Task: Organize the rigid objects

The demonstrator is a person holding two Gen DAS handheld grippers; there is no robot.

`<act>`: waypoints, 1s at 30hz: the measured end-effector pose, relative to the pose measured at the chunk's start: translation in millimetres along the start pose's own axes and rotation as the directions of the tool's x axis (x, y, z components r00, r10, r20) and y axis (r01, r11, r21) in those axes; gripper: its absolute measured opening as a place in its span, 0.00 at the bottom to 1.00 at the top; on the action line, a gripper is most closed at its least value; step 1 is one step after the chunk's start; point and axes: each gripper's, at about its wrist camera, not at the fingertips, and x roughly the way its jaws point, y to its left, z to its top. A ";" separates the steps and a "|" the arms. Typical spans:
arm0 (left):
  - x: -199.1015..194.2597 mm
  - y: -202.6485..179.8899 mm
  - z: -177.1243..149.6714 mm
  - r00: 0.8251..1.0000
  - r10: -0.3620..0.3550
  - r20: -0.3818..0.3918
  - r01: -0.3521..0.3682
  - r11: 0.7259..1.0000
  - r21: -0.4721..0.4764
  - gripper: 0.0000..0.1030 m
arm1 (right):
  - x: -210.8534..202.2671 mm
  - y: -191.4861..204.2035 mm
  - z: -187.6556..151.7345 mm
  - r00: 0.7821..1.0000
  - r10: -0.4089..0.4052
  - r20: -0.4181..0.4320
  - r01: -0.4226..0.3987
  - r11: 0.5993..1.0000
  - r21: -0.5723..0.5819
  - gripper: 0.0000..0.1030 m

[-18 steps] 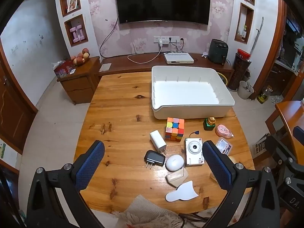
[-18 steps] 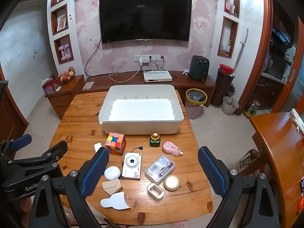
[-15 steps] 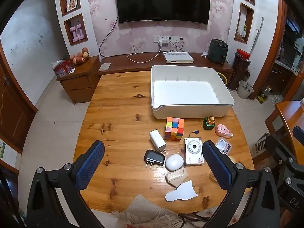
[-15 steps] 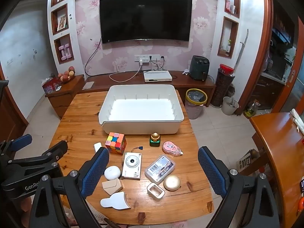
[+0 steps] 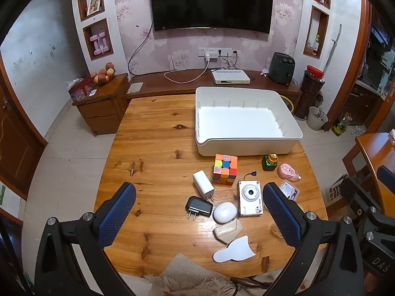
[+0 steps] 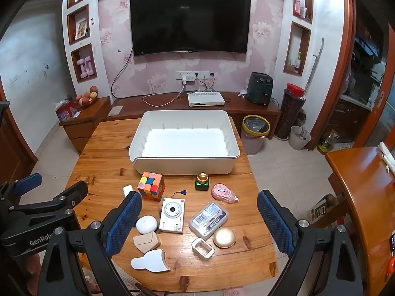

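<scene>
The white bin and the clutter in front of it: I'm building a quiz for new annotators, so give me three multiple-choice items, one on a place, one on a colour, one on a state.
1. Where does the puzzle cube sit?
A. inside the white bin
B. on the table just in front of the white bin
C. on the floor

2. What colour is the small camera?
A. white
B. black
C. red

3. What state is the right gripper in?
A. shut on the camera
B. shut with nothing in it
C. open, holding nothing

Answers:
1 B: the cube rests on the wooden table by the near wall of the white bin, whose floor is bare.
2 A: its body is white around a round lens.
3 C: its blue pads stand wide apart above the objects.
</scene>
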 end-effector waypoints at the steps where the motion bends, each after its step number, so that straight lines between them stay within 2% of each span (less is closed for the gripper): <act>1: -0.1 0.1 0.1 1.000 0.000 -0.001 0.000 1.000 0.000 0.99 | -0.5 -0.5 0.3 1.000 -0.001 -0.001 0.001 1.000 0.001 0.93; 30: -0.6 0.1 -0.9 1.000 0.000 -0.001 0.000 1.000 -0.002 0.99 | 4.1 6.5 -8.5 1.000 0.015 -0.014 -0.015 1.000 -0.002 0.93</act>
